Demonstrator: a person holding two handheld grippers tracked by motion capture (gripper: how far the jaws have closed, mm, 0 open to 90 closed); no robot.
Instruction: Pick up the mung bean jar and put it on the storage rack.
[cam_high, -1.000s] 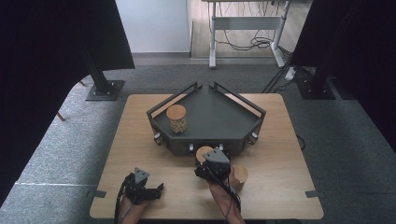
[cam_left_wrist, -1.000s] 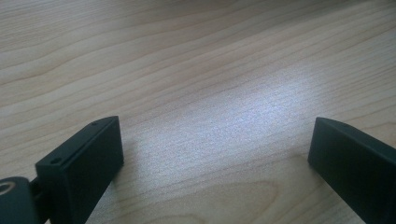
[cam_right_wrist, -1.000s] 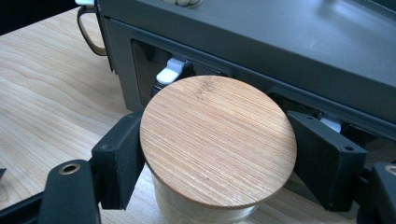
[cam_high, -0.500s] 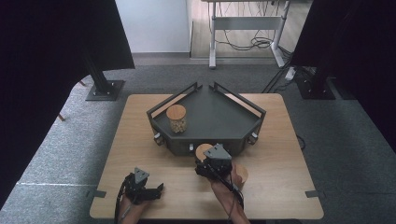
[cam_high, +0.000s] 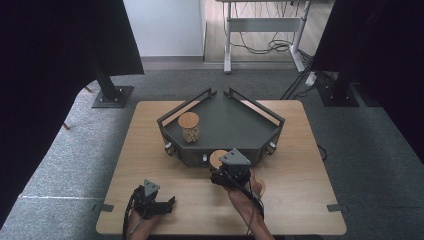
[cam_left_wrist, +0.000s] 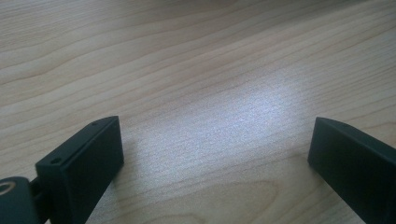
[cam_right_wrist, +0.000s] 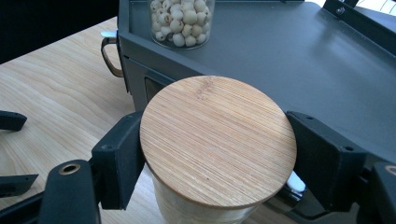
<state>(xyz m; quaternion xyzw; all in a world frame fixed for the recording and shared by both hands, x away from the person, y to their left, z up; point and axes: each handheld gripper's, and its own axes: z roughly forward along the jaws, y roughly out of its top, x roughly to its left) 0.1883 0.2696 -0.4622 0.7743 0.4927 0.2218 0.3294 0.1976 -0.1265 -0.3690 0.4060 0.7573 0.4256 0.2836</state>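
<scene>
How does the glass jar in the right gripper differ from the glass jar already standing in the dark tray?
The bamboo-lidded glass jar in the right gripper is clamped between the jaws at the tray's near edge; the bamboo-lidded glass jar of pale round beads stands free inside the dark grey metal tray. The standing jar's contents show; the held jar's are hidden under its lid. Both have round bamboo lids.

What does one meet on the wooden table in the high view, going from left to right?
Left black gripper with open jaws → clear glass jar with round bamboo lid in the dark grey tray → right black gripper, shut on a second bamboo-lidded jar.
</scene>
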